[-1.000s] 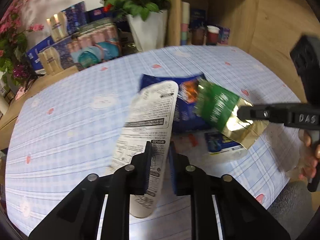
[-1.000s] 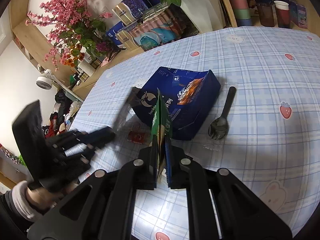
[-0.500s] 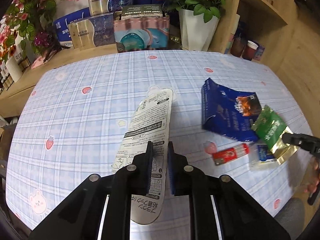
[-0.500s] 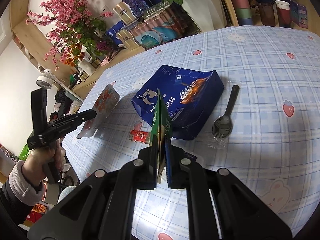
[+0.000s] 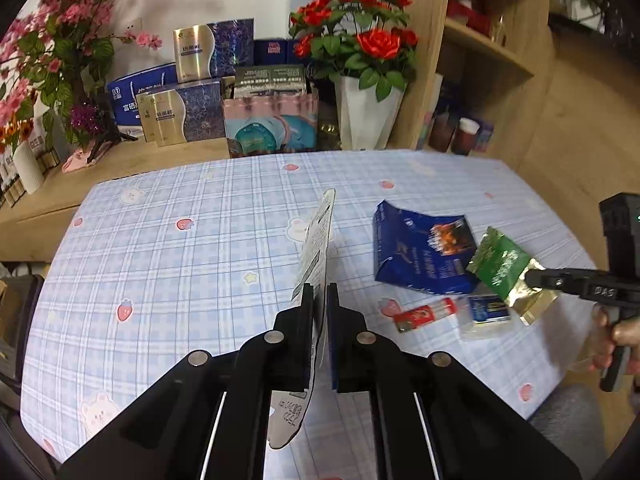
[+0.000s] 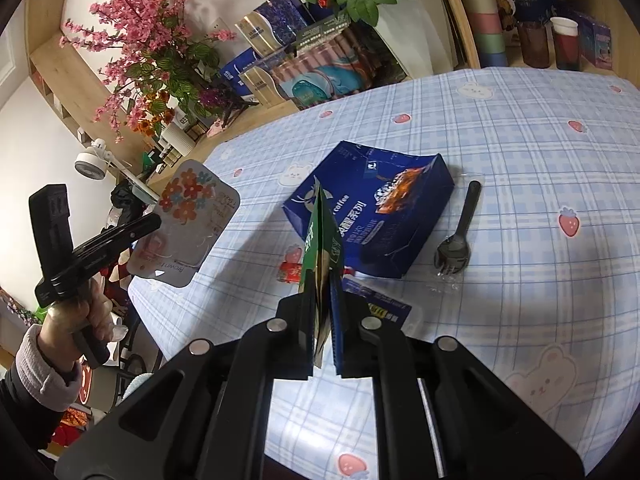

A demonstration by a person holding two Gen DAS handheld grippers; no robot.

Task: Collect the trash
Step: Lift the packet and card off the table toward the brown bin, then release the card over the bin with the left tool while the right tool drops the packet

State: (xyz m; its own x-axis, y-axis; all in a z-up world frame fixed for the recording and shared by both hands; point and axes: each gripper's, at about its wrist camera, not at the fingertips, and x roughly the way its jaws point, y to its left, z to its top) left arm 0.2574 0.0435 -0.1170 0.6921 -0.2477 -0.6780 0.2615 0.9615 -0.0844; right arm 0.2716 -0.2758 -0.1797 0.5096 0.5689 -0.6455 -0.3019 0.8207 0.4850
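Observation:
My left gripper [image 5: 320, 292] is shut on a flat white packet [image 5: 318, 236] that stands edge-on above the table, and its jaws are closing tighter on it. From the right wrist view the same packet [image 6: 188, 224] shows a flower print and hangs beyond the table's left edge. My right gripper [image 6: 322, 300] is shut on a green and gold sachet [image 6: 320, 236], held over the near edge. On the cloth lie a blue coffee box [image 6: 372, 220], a small red sachet [image 5: 424, 314], a blue sachet in clear wrap [image 5: 486, 312] and a black spork [image 6: 456, 240].
The table wears a blue checked cloth [image 5: 180, 260]. Behind it stand gift boxes [image 5: 268, 124], a white vase of red roses [image 5: 364, 116] and a wooden shelf with cups [image 6: 564, 44]. Pink blossom branches [image 6: 140, 40] fill the back left.
The left gripper has lifted the white packet off the cloth and drawn back leftward; the packet has rolled from flat-on to edge-on. The right gripper and its green sachet have stayed put.

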